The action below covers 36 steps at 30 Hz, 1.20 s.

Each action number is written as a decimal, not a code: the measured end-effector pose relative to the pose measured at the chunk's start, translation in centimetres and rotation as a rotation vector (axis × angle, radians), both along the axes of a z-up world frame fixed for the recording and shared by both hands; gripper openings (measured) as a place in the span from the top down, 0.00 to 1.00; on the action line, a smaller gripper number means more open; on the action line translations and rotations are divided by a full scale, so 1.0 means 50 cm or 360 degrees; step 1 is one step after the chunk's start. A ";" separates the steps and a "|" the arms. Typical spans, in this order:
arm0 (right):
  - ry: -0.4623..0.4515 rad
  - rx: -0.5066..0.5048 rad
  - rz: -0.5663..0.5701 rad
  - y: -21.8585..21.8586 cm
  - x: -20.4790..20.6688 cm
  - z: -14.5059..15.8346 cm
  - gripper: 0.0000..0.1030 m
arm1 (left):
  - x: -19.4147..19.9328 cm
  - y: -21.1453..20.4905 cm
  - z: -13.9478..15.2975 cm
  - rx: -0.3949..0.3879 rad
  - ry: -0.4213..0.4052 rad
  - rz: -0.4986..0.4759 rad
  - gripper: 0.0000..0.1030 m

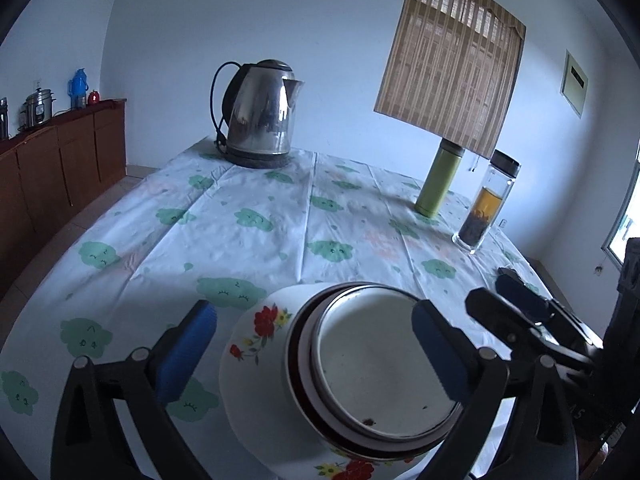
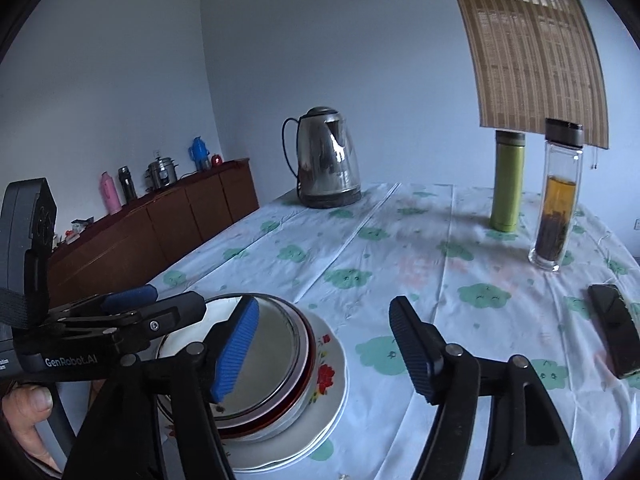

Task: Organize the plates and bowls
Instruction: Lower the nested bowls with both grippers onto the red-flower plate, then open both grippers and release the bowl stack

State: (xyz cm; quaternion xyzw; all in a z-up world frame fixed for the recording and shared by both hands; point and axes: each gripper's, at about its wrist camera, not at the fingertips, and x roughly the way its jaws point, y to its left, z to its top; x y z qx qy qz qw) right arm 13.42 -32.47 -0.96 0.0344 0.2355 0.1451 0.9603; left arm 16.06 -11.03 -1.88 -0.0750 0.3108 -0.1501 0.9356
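Left wrist view
Left tool (image 1: 316,354): jaws spread wide, blue pads clear on either side of the dish stack, nothing gripped
Dish stack: metal-rimmed white bowl (image 1: 380,364) nested in a dark-rimmed dish, both on a white flowered plate (image 1: 252,356), near edge of the counter (image 1: 240,216)
Pad contact: left pad stands apart from the plate rim; right pad overlaps the bowl rim in the picture, contact cannot be told
Right tool (image 1: 516,300): enters from the right, just beside the stack, fingertips off the dishes
Counter cover: white cloth with green cloud print
Far side: steel electric kettle (image 1: 260,112) on its base; green flask (image 1: 438,180) and glass tea bottle (image 1: 486,204) upright, near each other

Right wrist view
Right tool (image 2: 324,352): jaws partly spread, empty; blue left pad hangs over the bowl, black right pad over bare cloth
Dish stack: bowl (image 2: 268,356) inside the dark-rimmed dish, flowered plate (image 2: 328,376) on more white plates beneath
Left tool (image 2: 160,304): comes in from the left above the stack's far rim, lettering "GenRobot.AI" on its body
Hand (image 2: 28,420): thumb at lower left, on the handle
Phone (image 2: 614,332): dark, flat on the cloth at right, well apart from the stack
Background: kettle (image 2: 326,160), flask (image 2: 508,184), tea bottle (image 2: 558,196); brown sideboard (image 2: 168,216) by the wall carrying flasks and a pot
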 end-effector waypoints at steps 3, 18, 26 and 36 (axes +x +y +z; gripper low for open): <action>-0.0062 -0.0048 -0.0056 -0.002 -0.011 0.007 0.31 | -0.002 -0.003 0.001 0.0004 -0.0029 0.0010 0.03; -0.0192 -0.0061 -0.0103 -0.009 -0.034 0.019 0.28 | -0.010 -0.009 0.000 0.0080 -0.0102 0.0058 0.03; -0.0212 -0.0056 -0.0106 -0.010 -0.036 0.019 0.28 | -0.013 -0.012 0.002 0.0095 -0.0123 0.0064 0.03; -0.0237 -0.0069 -0.0101 -0.004 -0.042 0.021 0.27 | -0.017 -0.010 0.009 0.0098 -0.0150 0.0070 0.03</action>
